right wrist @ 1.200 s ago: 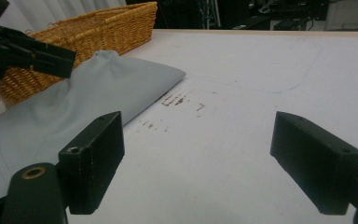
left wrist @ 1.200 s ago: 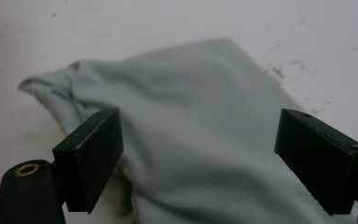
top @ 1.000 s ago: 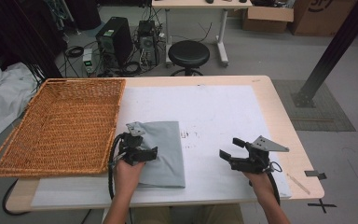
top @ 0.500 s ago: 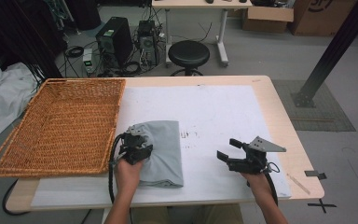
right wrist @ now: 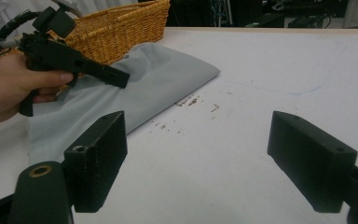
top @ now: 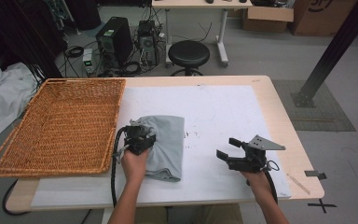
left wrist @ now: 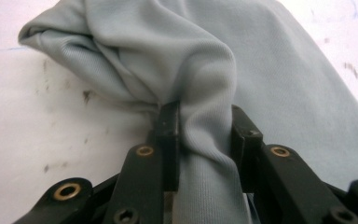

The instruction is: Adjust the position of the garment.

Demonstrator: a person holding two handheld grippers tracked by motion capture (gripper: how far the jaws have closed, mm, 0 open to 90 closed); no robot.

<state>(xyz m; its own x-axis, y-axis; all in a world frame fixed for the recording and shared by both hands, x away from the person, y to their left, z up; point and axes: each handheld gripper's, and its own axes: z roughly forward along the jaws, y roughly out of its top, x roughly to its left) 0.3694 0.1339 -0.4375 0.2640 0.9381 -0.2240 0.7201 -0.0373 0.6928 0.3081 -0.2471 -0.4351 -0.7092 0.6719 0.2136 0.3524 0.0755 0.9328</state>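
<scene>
A folded grey cloth (top: 167, 142) lies on the white mat, just right of the wicker basket (top: 60, 123). My left gripper (top: 142, 133) is at the cloth's left edge, shut on a bunched fold of the grey cloth (left wrist: 205, 84), which rises between its jaws in the left gripper view. My right gripper (top: 228, 149) hovers open over the mat to the right of the cloth, with nothing between its fingers (right wrist: 98, 158). In the right gripper view, the cloth (right wrist: 158, 84) lies ahead to the left, with the other hand and its gripper (right wrist: 70, 58) over it.
The wide, shallow wicker basket (right wrist: 116, 25) holds nothing and covers the table's left side. A white mat (top: 223, 112) covers the wooden table top. Behind the table are a black stool (top: 189, 53), computer towers and cables on the floor.
My left gripper has lifted and pulled the cloth's left edge, bunching it up. My right gripper has shifted slightly left and stays open.
</scene>
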